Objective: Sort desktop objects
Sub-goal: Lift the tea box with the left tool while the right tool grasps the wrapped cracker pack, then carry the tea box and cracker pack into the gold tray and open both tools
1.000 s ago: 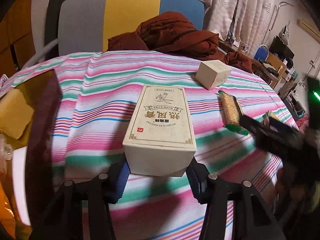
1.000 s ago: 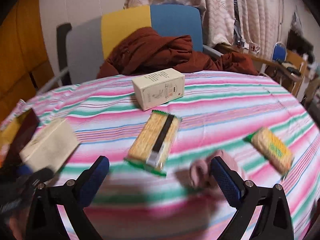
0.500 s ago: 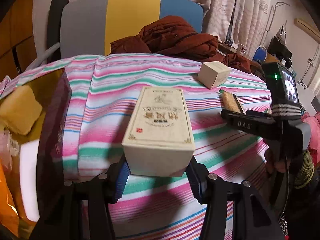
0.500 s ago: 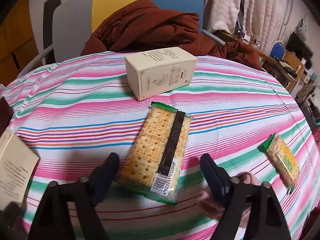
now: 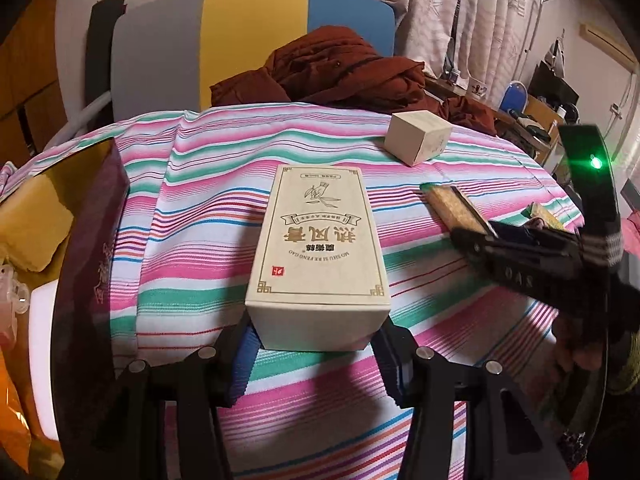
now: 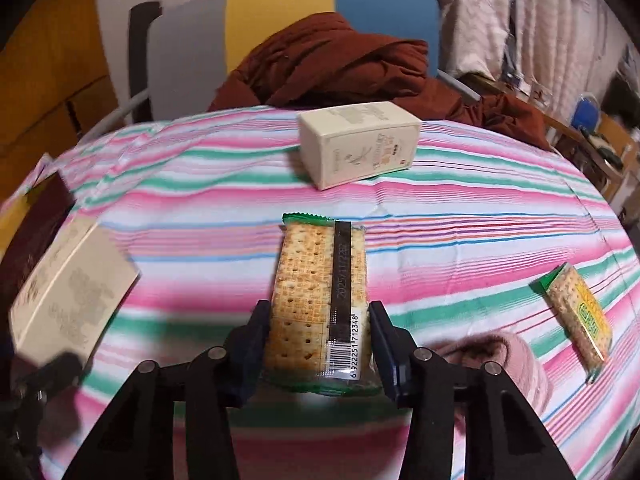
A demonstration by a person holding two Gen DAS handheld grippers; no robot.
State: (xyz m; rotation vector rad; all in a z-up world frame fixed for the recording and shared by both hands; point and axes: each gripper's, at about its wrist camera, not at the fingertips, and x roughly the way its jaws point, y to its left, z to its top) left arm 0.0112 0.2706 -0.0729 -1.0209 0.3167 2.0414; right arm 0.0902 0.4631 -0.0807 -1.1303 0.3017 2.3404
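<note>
Status: your left gripper (image 5: pixel 318 354) clamps the cream carton (image 5: pixel 320 248), right gripper (image 6: pixel 318 354) pinches the cracker pack (image 6: pixel 320 300).

Striped-cloth desk (image 6: pixel 460 216) bearing 1 cream box (image 6: pixel 360 144) near its far edge and 1 cracker packet (image 6: pixel 578 314) by its right edge.

This is a lived-in home room. A striped cloth (image 5: pixel 192 208) in pink, green and white covers the counter, a rust-brown garment (image 5: pixel 344 68) lies heaped over a grey, yellow and blue chair (image 5: pixel 248 40), and pale star-patterned curtains (image 5: pixel 448 12) hang behind (cluttered desks and a blue stool stand farther right).
</note>
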